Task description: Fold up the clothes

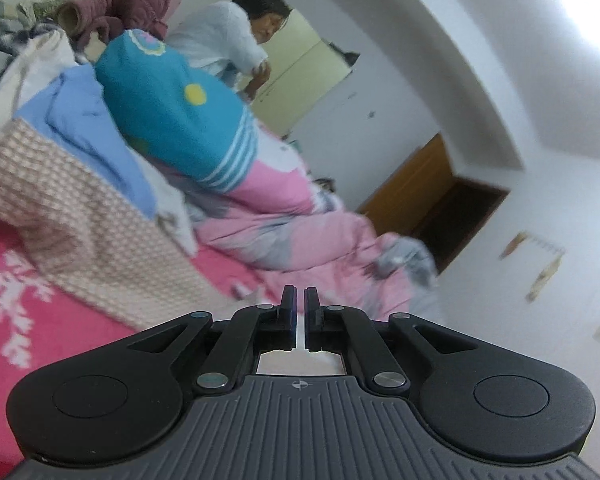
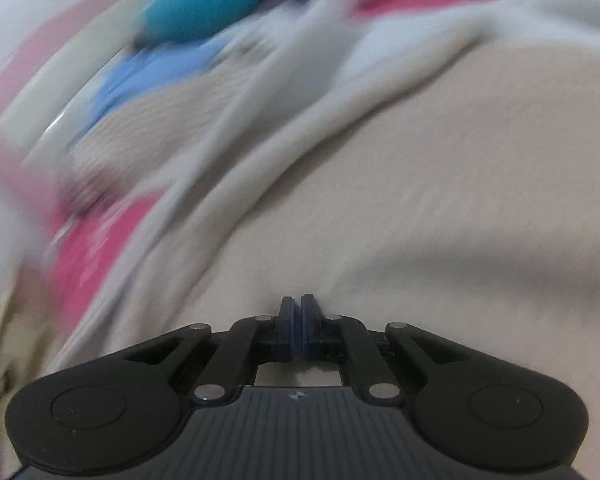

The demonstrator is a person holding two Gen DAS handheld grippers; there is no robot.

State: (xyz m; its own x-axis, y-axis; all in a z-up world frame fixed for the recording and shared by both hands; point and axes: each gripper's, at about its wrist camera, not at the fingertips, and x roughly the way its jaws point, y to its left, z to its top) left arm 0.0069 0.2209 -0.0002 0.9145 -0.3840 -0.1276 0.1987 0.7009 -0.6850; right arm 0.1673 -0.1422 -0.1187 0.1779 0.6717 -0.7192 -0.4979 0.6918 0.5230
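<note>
A beige checked knit garment (image 1: 80, 216) lies draped over a heap of clothes on the pink bedcover (image 1: 24, 312). My left gripper (image 1: 299, 300) is shut with only a thin slit between its pads and holds nothing, raised above the bed's edge. In the blurred right wrist view my right gripper (image 2: 299, 308) is shut, just over a pale beige cloth (image 2: 440, 220) that fills the view. Whether cloth is pinched between its pads I cannot tell. The beige knit (image 2: 148, 136) shows further back.
A teal pillow with a yellow dot (image 1: 172, 108) rests on a blue garment (image 1: 88, 120) and a pink quilt (image 1: 300, 236). A person in white (image 1: 228, 36) bends at the far side of the bed. A brown door (image 1: 416, 184) stands in the white wall.
</note>
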